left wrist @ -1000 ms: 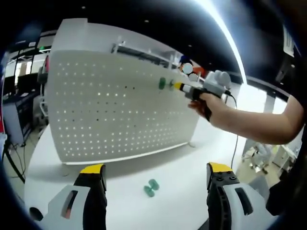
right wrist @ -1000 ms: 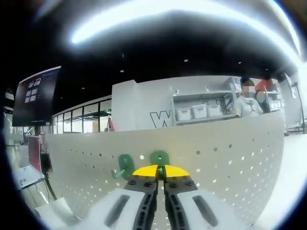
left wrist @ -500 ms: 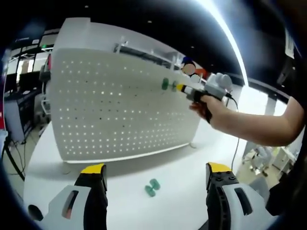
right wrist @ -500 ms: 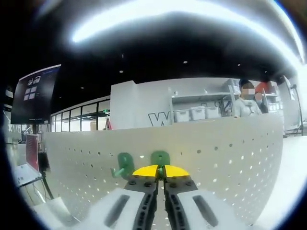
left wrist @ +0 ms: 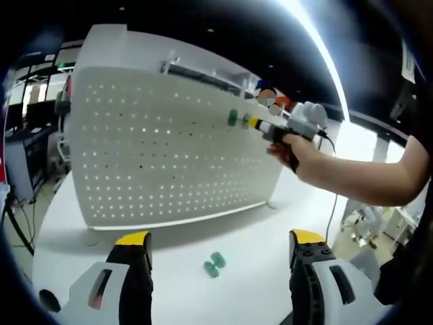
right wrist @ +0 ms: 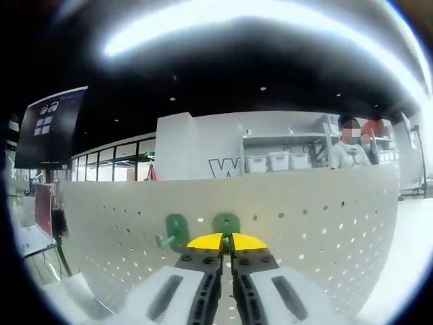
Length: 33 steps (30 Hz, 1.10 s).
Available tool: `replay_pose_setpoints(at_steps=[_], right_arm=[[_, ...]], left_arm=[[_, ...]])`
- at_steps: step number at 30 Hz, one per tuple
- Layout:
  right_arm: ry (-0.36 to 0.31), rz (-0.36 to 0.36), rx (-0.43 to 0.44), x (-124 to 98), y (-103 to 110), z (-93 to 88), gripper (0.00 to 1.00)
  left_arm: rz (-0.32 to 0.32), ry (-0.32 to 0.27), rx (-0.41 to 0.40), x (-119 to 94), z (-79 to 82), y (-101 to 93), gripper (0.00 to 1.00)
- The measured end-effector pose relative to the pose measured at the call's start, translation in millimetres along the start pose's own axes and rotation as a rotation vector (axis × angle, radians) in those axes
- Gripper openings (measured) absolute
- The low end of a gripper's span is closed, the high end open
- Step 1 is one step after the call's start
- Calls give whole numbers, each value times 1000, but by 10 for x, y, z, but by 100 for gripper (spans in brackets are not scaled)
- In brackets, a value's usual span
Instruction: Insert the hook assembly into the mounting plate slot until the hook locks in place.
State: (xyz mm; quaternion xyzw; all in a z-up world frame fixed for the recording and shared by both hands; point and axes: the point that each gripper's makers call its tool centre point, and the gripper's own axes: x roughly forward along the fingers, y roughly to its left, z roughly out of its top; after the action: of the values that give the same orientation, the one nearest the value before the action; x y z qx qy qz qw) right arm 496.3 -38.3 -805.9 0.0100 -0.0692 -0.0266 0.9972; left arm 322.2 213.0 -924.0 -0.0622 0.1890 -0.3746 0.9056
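A white pegboard (left wrist: 169,149) stands upright on the table and serves as the mounting plate (right wrist: 311,217). Two green hooks sit on its upper right, one (left wrist: 233,118) to the left of the other (left wrist: 245,120). My right gripper (left wrist: 254,123), held by a hand, is shut on the right-hand hook (right wrist: 226,222), with its yellow tips (right wrist: 226,242) against the board. The other mounted hook (right wrist: 176,230) sits just left of them. My left gripper (left wrist: 220,238) hangs open low over the table, and a loose green hook (left wrist: 213,265) lies between its jaws.
The white table (left wrist: 270,237) stretches in front of the pegboard. A person's forearm (left wrist: 358,179) reaches in from the right, with a cable (left wrist: 331,203) hanging under it. Shelves with bins (right wrist: 277,159) and a person stand behind the board.
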Motion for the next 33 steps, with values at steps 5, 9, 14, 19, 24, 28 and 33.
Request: replay_pose_setpoints(at_steps=[5,9,14,19,24,28,33], right_arm=[[18,12,28,16,-16,-6,1],[21,15,38,33,-19,-29,2],[8,9,22,45,-10,34,8],[10,30,21,41,30,77,9],[-2,34,40,0,24,194,11],[-14,43,33,-25,21,284,11],[-35,66,100,-133,-2,488,12]], left_arm=[[-5,4,-2,4,-13,-10,84],[-16,4,3,5,-7,-41,84],[-14,4,0,-9,-1,-33,84],[7,16,23,-51,-1,26,85],[17,9,18,-100,30,70,85],[23,14,22,-114,29,78,85],[32,17,19,-161,22,90,86]])
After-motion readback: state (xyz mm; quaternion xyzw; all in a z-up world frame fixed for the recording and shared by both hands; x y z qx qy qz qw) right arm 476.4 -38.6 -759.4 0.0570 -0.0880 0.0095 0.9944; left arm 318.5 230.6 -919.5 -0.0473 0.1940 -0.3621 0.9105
